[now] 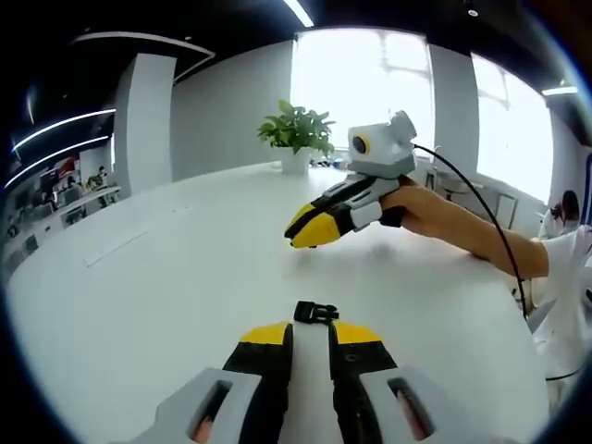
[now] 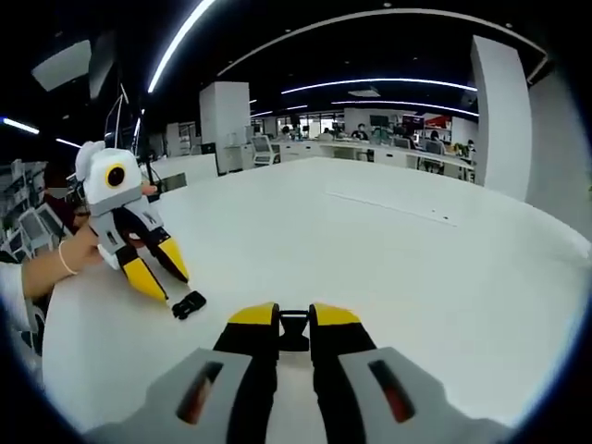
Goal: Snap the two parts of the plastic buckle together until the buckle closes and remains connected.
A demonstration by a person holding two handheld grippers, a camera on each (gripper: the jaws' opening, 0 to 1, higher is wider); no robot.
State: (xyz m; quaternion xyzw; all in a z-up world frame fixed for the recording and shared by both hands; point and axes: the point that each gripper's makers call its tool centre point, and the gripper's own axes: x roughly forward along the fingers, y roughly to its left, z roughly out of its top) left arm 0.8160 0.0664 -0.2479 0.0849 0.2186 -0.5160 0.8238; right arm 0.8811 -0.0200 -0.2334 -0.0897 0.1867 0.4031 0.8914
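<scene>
In the left gripper view, the left tool point(image 1: 311, 334) rises from the bottom edge with its yellow-tipped jaws parted by a clear gap and nothing between them. The loose buckle half point(image 1: 315, 313), small and black, lies flat on the white worktop point(image 1: 166, 277) just past those tips and in line with the gap; I cannot tell whether the tips touch it. Beyond the loose buckle half and a little to its right, the right tool point(image 1: 298, 233) is held by a person's hand point(image 1: 421, 205) above the worktop, its yellow tips drawn close together, with a black cable trailing back along the forearm. Far behind the loose buckle half, a potted plant point(image 1: 298, 129) stands on the worktop before bright windows.

In the right gripper view, the left tool stands at the left with its jaws spread, tips pointing down at the loose buckle half, which sits on the worktop just off them. To the right of the loose buckle half, between the right tool's own nearly closed jaws, sits the second buckle half point(image 2: 294, 329), black and touching both inner faces, so it looks pinched there. The two halves are apart, not joined.
</scene>
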